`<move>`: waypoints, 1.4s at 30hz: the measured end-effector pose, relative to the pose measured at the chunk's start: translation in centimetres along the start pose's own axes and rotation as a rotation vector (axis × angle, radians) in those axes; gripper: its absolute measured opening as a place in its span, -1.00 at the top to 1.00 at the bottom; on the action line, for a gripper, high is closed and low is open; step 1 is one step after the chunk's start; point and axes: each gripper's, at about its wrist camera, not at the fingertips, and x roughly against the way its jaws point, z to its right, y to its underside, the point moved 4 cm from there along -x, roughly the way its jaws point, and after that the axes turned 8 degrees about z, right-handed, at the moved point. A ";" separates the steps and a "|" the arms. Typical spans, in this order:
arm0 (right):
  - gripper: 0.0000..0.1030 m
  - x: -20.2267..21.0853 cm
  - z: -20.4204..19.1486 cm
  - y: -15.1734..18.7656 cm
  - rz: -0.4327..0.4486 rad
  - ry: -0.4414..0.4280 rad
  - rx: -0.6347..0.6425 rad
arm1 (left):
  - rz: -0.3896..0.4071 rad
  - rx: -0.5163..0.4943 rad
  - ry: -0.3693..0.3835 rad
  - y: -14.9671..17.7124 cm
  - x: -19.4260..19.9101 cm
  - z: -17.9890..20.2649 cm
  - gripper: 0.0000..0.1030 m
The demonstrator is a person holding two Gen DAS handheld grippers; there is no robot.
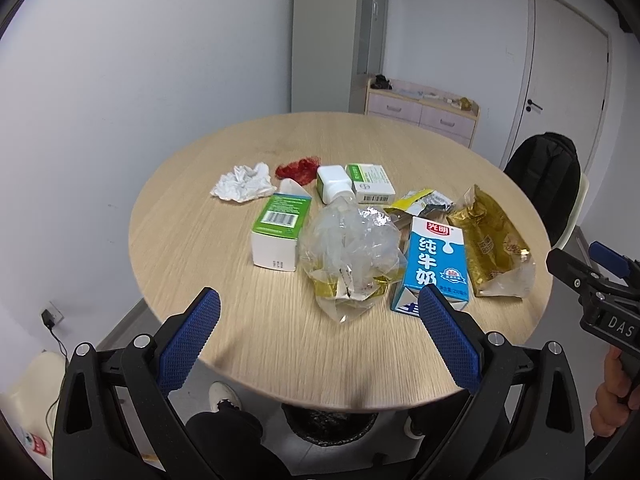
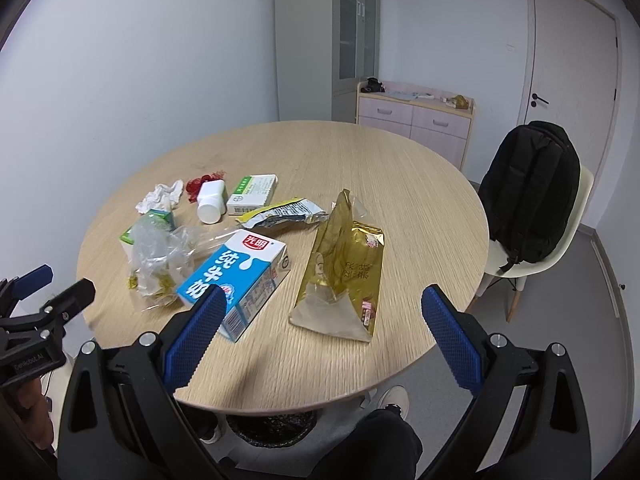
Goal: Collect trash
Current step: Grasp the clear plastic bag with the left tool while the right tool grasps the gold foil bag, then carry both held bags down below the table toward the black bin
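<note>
Trash lies scattered on a round wooden table. A blue milk carton lies beside a crumpled clear plastic bag and a gold foil bag. Farther back are a green-and-white box, a white bottle, a flat medicine box, a yellow wrapper, a white tissue and a red scrap. My left gripper hovers open over the near table edge, before the plastic bag. My right gripper is open above the gold bag's near end.
A black-lined bin stands under the table's near edge, between the person's legs and shoes. A black backpack rests on a cream chair at the right. A pink drawer unit, a grey cabinet and a door line the back wall.
</note>
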 end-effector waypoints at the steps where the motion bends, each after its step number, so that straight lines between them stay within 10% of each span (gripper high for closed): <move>1: -0.83 -0.7 0.1 -0.2 -0.008 0.006 0.001 | -0.006 -0.003 0.001 -0.1 -0.6 0.1 -0.89; 17: -0.47 -10.6 0.7 -0.6 -0.187 0.059 0.006 | -0.145 -0.007 0.006 -1.3 -10.9 1.8 -0.64; 32: 0.90 -13.1 0.7 0.9 -0.287 0.052 -0.016 | -0.198 0.014 0.029 -0.7 -12.0 2.2 0.28; 42: 0.94 -10.8 0.8 0.3 -0.252 0.056 -0.017 | -0.181 0.034 0.043 -1.0 -9.9 1.8 0.36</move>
